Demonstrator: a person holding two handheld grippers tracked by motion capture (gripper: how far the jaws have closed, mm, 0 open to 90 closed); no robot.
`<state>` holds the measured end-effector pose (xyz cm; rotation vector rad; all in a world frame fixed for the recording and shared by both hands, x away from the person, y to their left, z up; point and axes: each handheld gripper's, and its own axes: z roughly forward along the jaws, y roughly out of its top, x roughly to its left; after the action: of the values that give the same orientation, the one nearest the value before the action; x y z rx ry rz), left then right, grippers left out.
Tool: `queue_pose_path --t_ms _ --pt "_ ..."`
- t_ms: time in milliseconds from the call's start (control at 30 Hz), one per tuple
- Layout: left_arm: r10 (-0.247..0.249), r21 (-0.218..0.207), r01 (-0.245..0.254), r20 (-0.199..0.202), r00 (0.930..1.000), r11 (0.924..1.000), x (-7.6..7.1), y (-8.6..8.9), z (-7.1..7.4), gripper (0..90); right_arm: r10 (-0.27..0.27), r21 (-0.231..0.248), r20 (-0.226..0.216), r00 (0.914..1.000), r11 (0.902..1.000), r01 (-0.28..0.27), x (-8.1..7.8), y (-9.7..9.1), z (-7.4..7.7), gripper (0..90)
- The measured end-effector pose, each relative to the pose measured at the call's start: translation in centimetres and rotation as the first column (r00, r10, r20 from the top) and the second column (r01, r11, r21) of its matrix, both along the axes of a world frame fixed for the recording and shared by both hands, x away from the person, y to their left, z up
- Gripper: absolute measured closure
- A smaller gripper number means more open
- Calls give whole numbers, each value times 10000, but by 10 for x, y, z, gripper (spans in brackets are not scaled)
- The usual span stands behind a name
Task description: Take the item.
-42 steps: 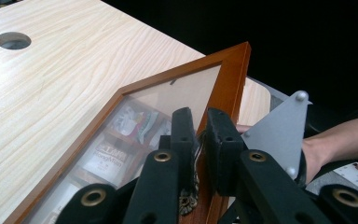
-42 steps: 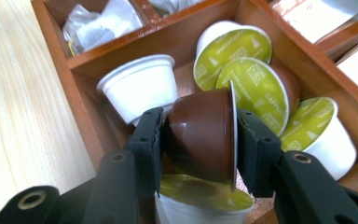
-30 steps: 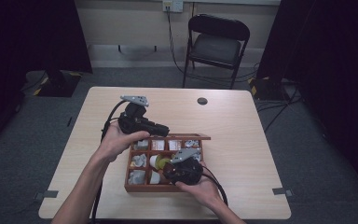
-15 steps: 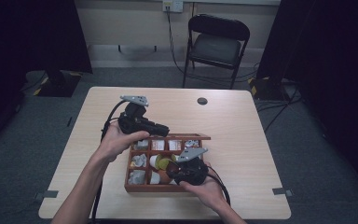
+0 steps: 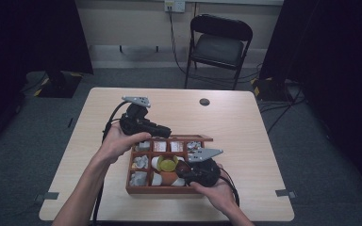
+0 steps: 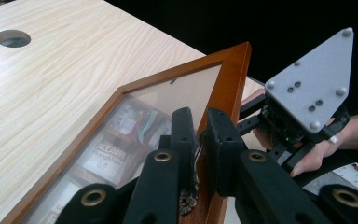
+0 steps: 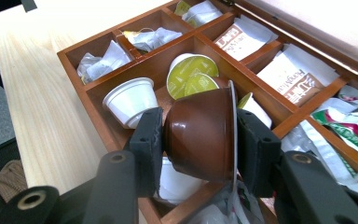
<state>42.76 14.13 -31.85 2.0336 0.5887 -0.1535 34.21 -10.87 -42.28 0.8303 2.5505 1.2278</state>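
High view: I hold the left gripper (image 5: 162, 130) at the back edge of the wooden box (image 5: 165, 190), where it keeps the glass lid (image 5: 206, 138) propped open. The right gripper (image 5: 185, 167) sits over the box's middle compartments with a brown capsule (image 5: 170, 177) between its jaws. Risk: both hands work over one small box, so a sideways move of the right gripper could strike the raised lid or the left gripper.

Left gripper view: The jaws are closed narrow on the lid's wooden frame (image 6: 235, 79), near its latch. The grip covers only a thin strip of the frame. If I relax or twist, the lid may slip out and drop onto the right gripper (image 6: 303, 116) working below it.

Right gripper view: The jaws are clamped on the brown capsule (image 7: 200, 133), lying on its side just above the compartment with a white capsule (image 7: 131, 100) and yellow-lidded capsules (image 7: 191, 74). The pads bear on its smooth tapered wall and foil rim. Too little pressure could let it slide out; too much could crush the cup or burst the foil. The capsule could also catch the divider (image 7: 214, 42) as it is lifted clear.
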Motion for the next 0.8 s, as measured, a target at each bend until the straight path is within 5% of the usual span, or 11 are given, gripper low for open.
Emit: queue_pose_path --t_ms 800 --pt "107 -97 -107 -56 9999 9999 0 1 0 819 -1010 535 205 9947 9936 998 2 -44 10 558"
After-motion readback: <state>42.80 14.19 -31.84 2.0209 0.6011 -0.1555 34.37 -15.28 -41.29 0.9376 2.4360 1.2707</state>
